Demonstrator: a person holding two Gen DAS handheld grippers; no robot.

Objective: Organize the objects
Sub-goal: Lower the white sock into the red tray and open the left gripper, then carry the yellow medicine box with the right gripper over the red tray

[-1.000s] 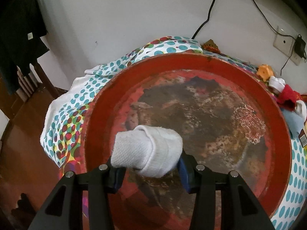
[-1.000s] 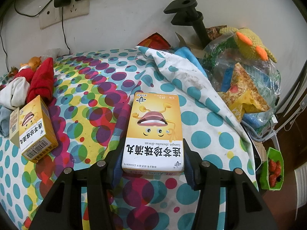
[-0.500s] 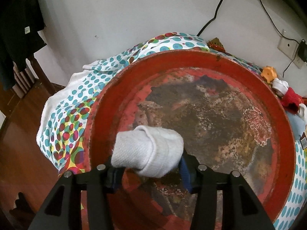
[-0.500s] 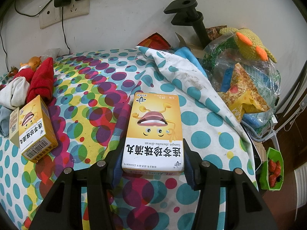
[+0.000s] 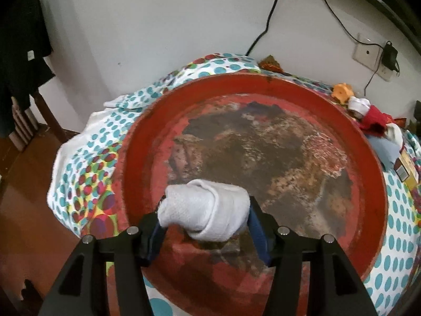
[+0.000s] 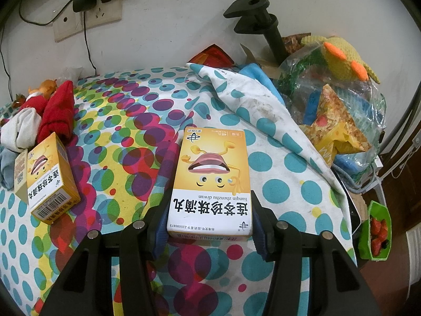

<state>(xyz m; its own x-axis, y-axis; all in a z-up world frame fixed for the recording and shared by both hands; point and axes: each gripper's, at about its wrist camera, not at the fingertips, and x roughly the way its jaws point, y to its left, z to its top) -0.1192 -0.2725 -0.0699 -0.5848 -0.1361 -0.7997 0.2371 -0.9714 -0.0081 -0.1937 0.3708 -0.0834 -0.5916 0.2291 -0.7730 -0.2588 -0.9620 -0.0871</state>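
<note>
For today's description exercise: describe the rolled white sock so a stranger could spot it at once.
Find the big round red tray with worn, flaking paint on the polka-dot cloth. Over its near edge, between the left gripper's blue pads, is the rolled white sock. It is the tray's only item; the other socks lie outside.

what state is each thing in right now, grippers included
left gripper: jaws just been opening, white rolled sock between them
white rolled sock: rolled up, over the red tray
red tray: paint worn, on the dotted cloth
right gripper: shut on yellow box
yellow box: closed
second yellow box: closed, lying on cloth
</note>
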